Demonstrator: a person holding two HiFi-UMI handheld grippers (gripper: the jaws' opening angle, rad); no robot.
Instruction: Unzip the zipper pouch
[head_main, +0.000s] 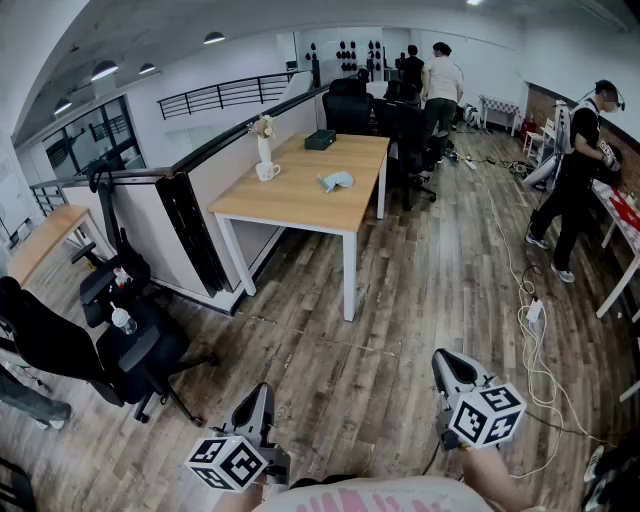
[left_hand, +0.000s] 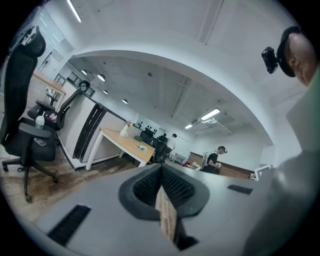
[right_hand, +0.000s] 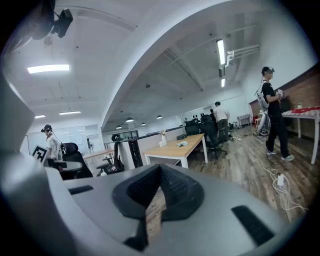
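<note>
pouch (head_main: 335, 181): pale blue lump on far bench (head_main: 300, 200), well apart from me. left gripper (head_main: 261, 397) and right gripper (head_main: 447, 363) low over floor (head_main: 420, 300). Fingers (left_hand: 142, 186) pressed together both sides, nothing between.

Step, my guess: walk up first. Then spread fingers, one side pins pouch end, other pinches zipper tab, pull along seam. Tab too small to see.

Head view alone gives gap to bench. Gripper views alone show fingers closed, empty.

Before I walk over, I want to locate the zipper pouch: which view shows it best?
The head view: it looks down on the pouch lying on the wooden table, outline clear. The left gripper view shows only a pale speck; the right gripper view, a small low shape.
</note>
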